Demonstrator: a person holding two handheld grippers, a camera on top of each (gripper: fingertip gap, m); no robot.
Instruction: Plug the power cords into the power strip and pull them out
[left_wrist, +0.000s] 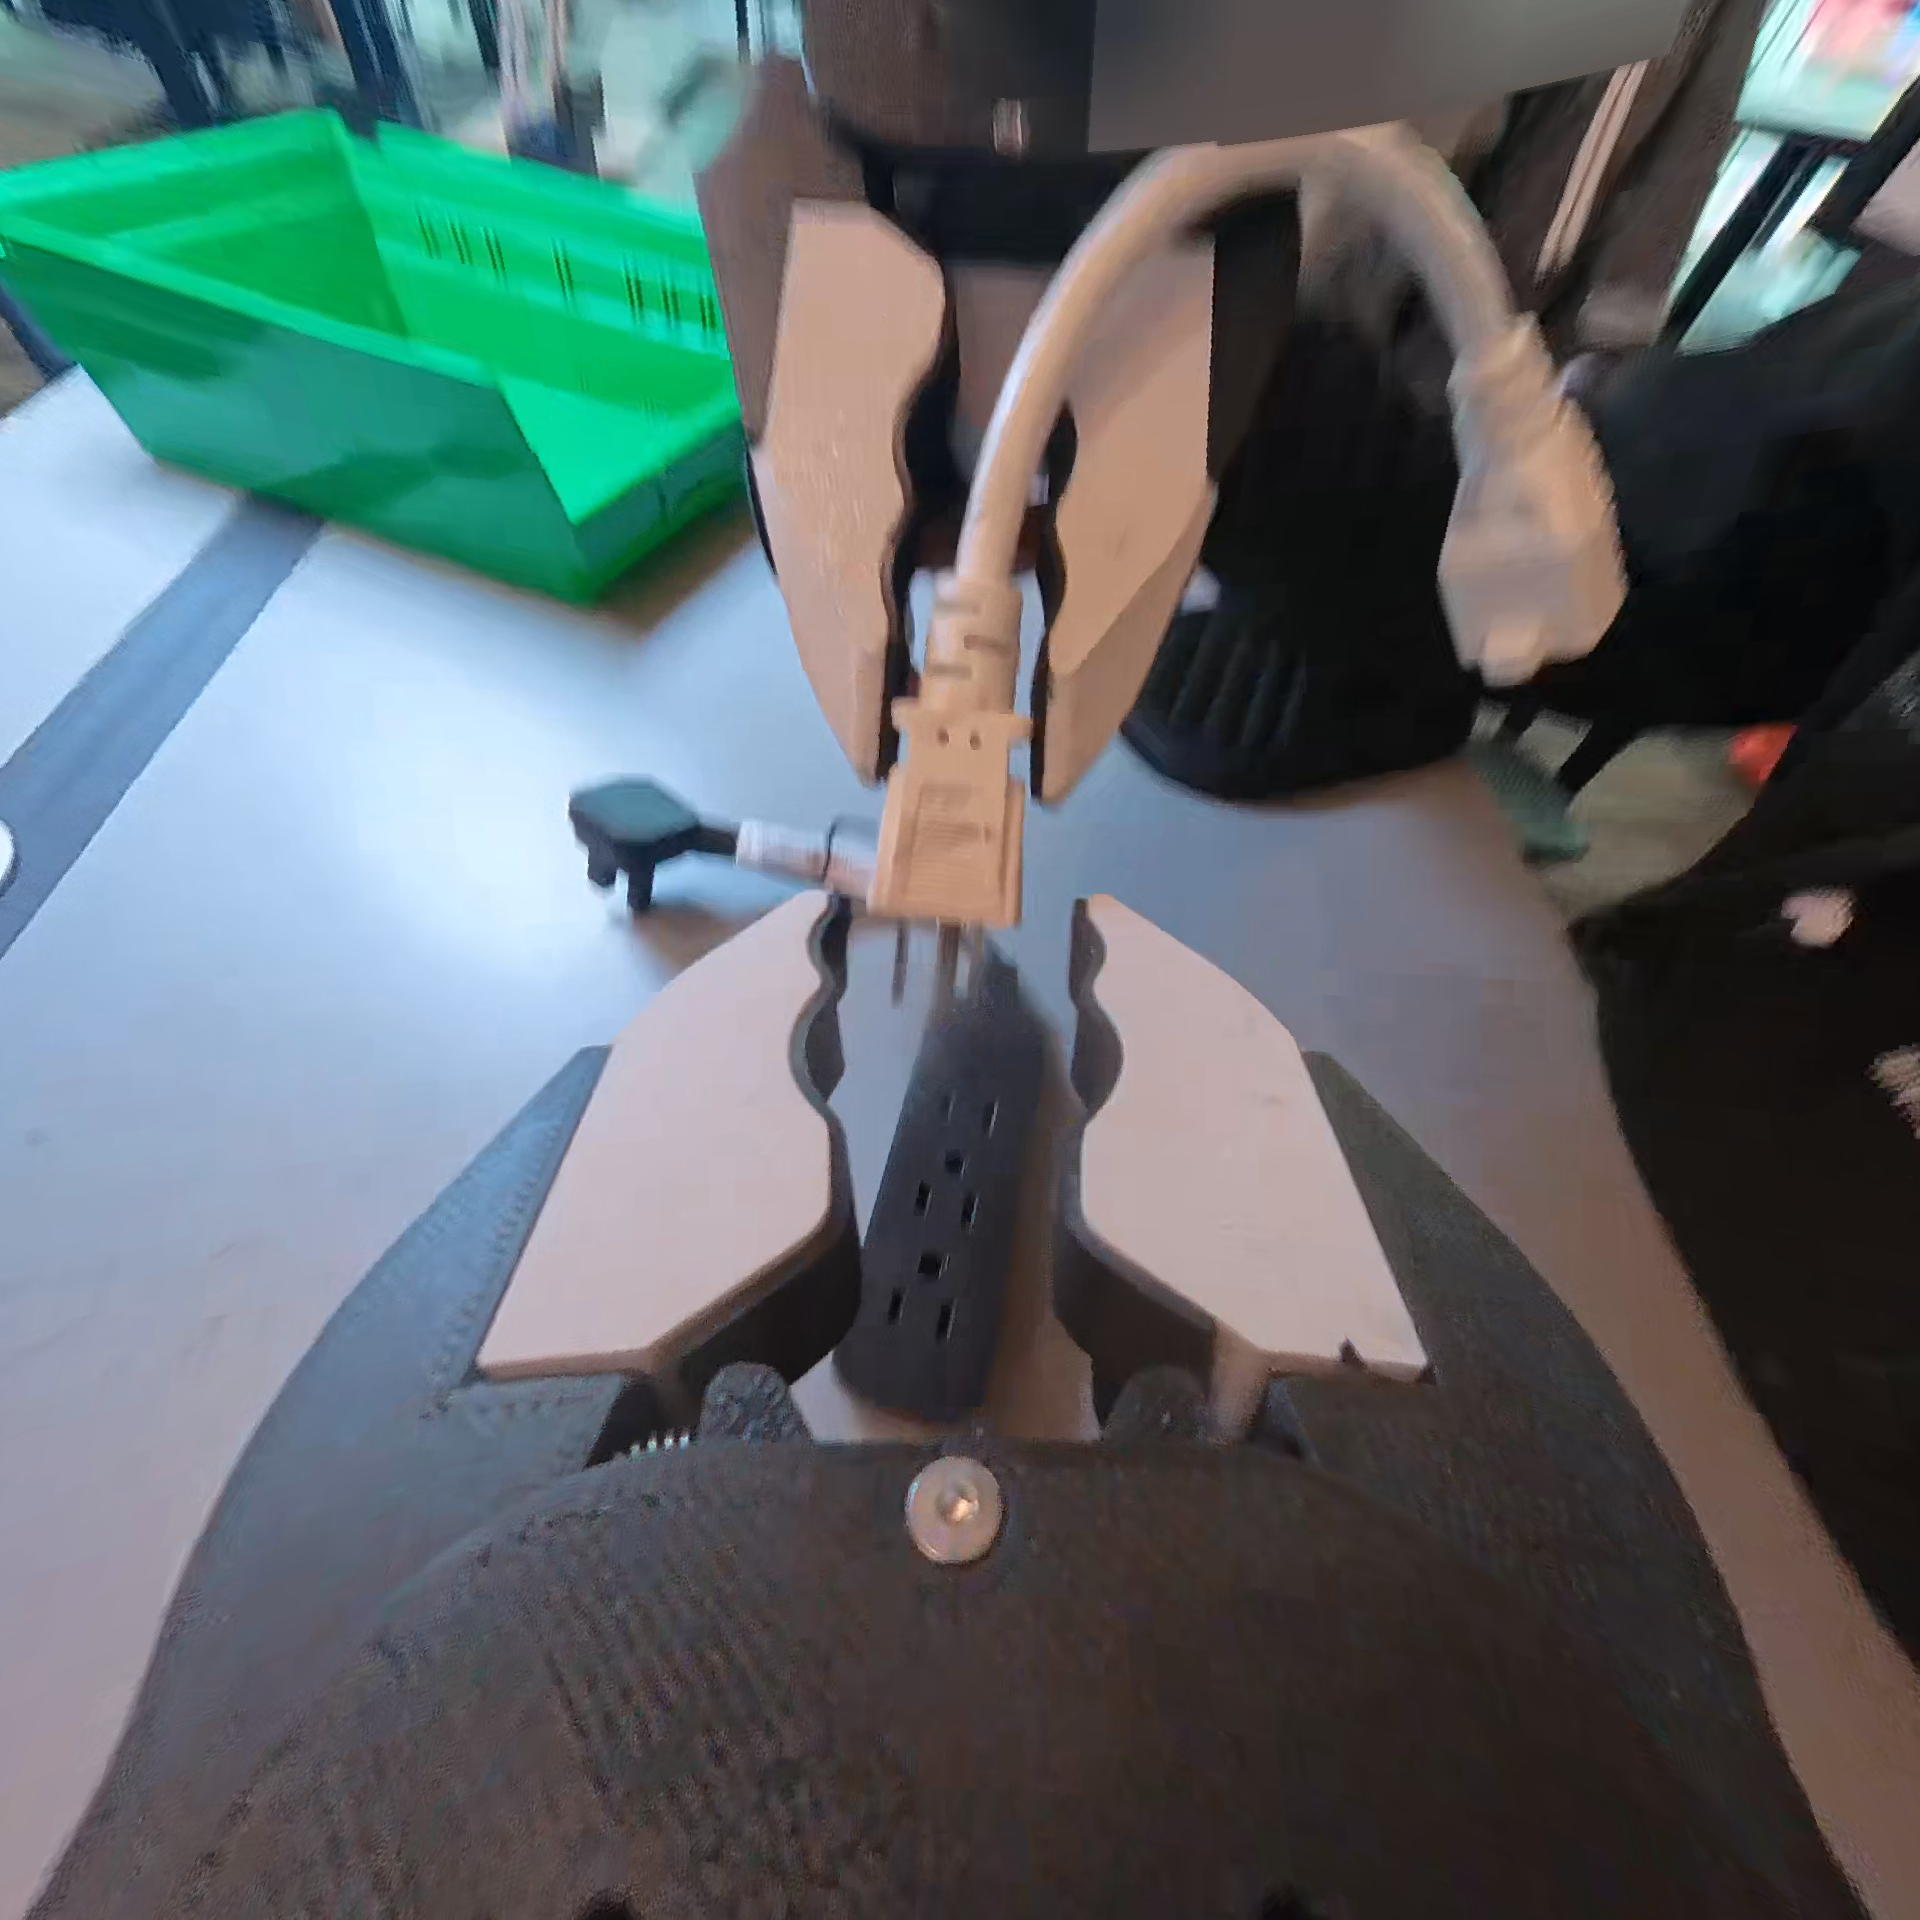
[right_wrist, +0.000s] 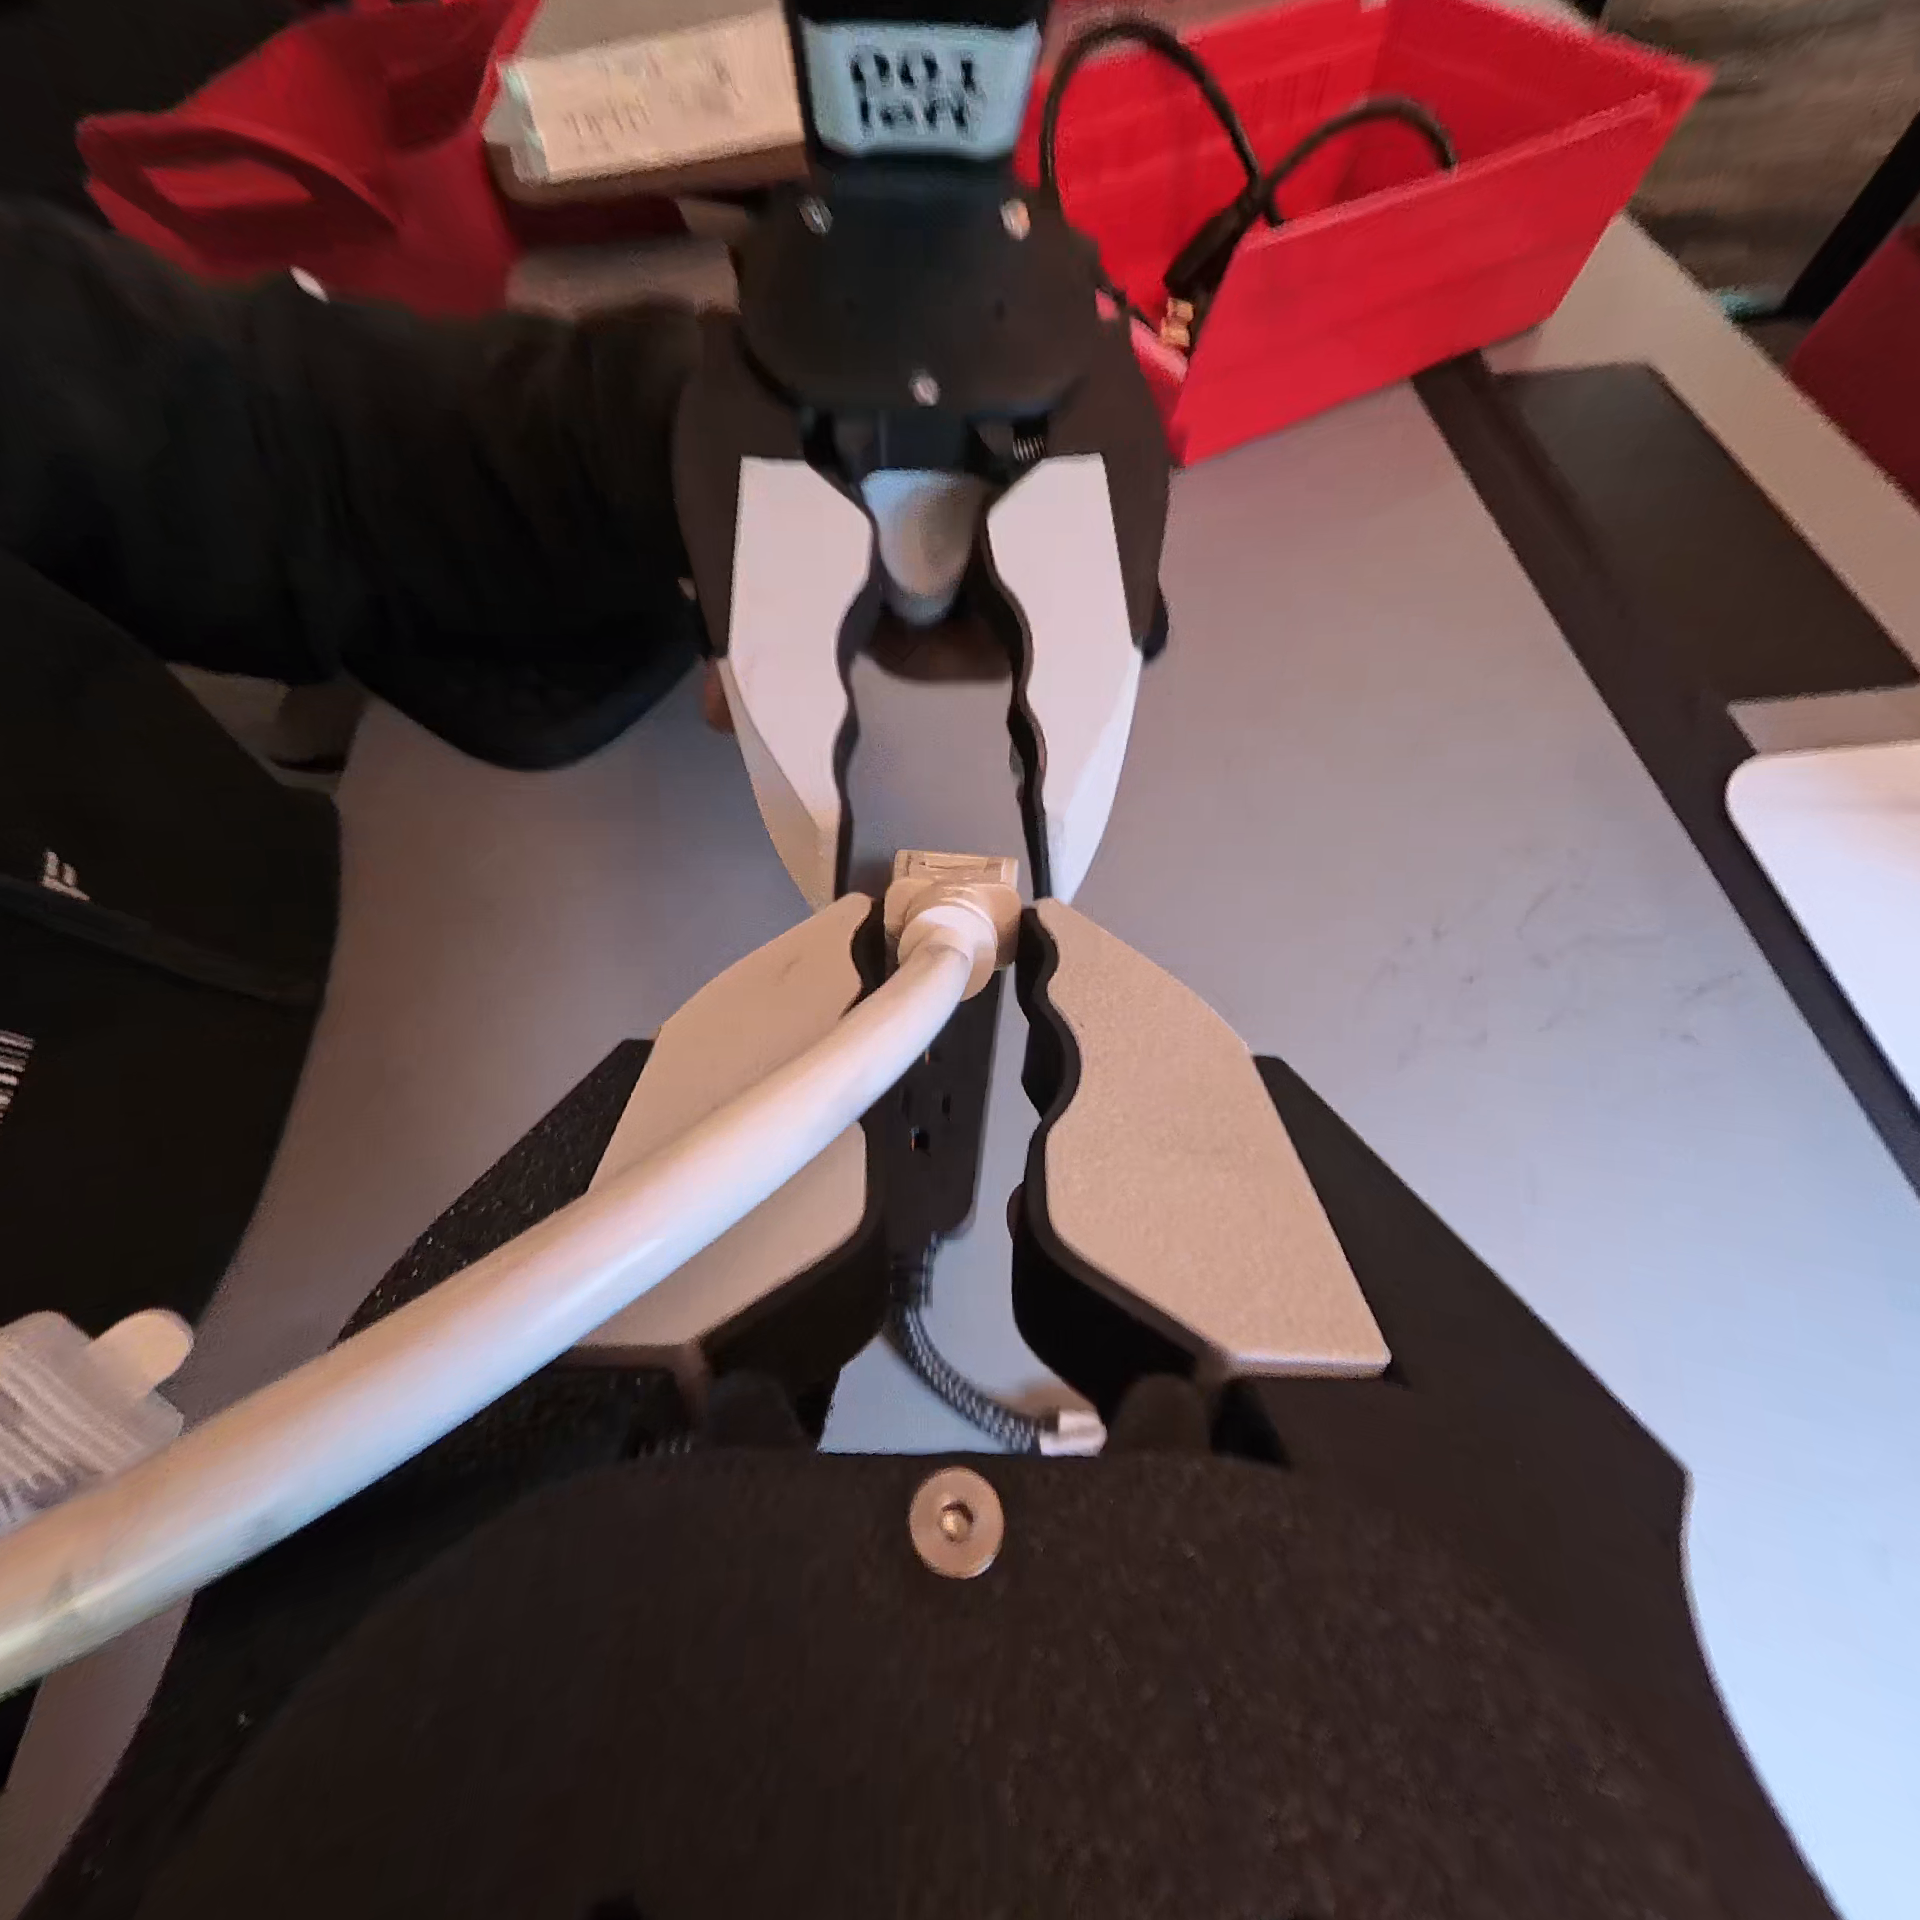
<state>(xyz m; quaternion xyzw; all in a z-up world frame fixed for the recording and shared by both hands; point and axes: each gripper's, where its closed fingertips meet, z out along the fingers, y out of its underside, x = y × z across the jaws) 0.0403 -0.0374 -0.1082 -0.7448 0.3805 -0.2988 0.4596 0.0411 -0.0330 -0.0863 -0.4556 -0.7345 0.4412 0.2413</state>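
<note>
A black power strip (left_wrist: 951, 1195) lies on the grey table (left_wrist: 312, 987), between my left gripper's fingers. My left gripper (left_wrist: 956, 925) is closed on the strip's sides. My right gripper (right_wrist: 951, 935) points down and is shut on a white plug (right_wrist: 951, 894). In the left wrist view the right gripper (left_wrist: 956, 769) holds the plug (left_wrist: 951, 831) upright, its bare prongs (left_wrist: 940, 961) just over the strip's far end. The white cord (right_wrist: 623, 1226) loops away to its other connector (left_wrist: 1527, 520). The left gripper also shows in the right wrist view (right_wrist: 940, 862).
A black plug (left_wrist: 634, 821) on a braided cord (right_wrist: 935, 1340) lies on the table beyond the strip. A green bin (left_wrist: 364, 343) stands at the far left. A red bin (right_wrist: 1351, 208) holds black cords. A person's dark sleeve (right_wrist: 312, 468) is at the left. My left and right fingertips are right by each other.
</note>
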